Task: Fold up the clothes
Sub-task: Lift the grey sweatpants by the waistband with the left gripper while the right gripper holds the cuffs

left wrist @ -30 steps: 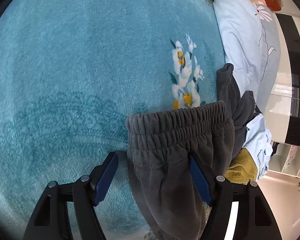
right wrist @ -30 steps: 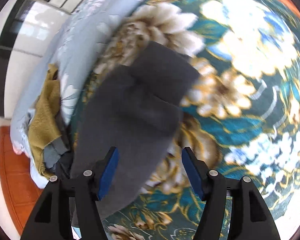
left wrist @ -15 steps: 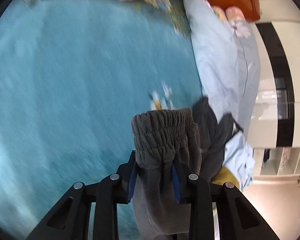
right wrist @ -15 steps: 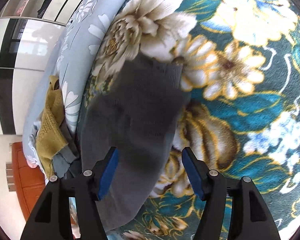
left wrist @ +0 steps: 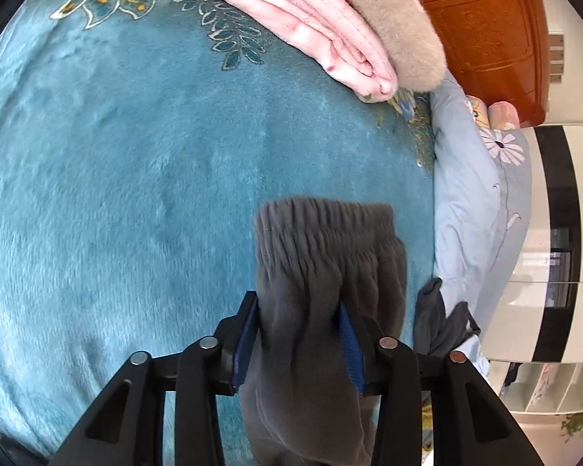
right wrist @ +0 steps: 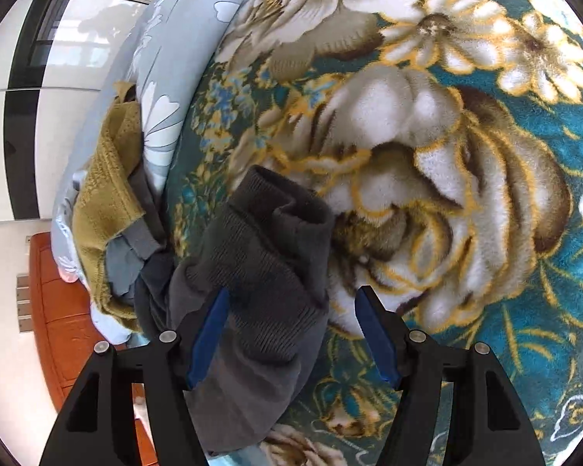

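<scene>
Left claw [left wrist: 297,343] has just clamped shut on the waistband of the grey sweatpants [left wrist: 322,272] and lifted it off the teal blanket [left wrist: 136,194], so the fold's underway. Right claw [right wrist: 291,334] is still wide open around the cuffs [right wrist: 268,233], gripping nothing. No containers anywhere, just a clothes pile [right wrist: 109,194] at the bed's edge.

Charcoal-grey sweatpants [left wrist: 322,256], teal blanket [left wrist: 136,178] with cream-and-gold flowers, pink polka-dot fleece [left wrist: 311,27], mustard cloth [right wrist: 105,190].

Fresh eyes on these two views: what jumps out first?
In the left wrist view, the left hand-held gripper clamps grey sweatpants by the waistband over a teal blanket. In the right wrist view, the right hand-held gripper is open around a ribbed grey cuff on the blanket's big flower print.
</scene>
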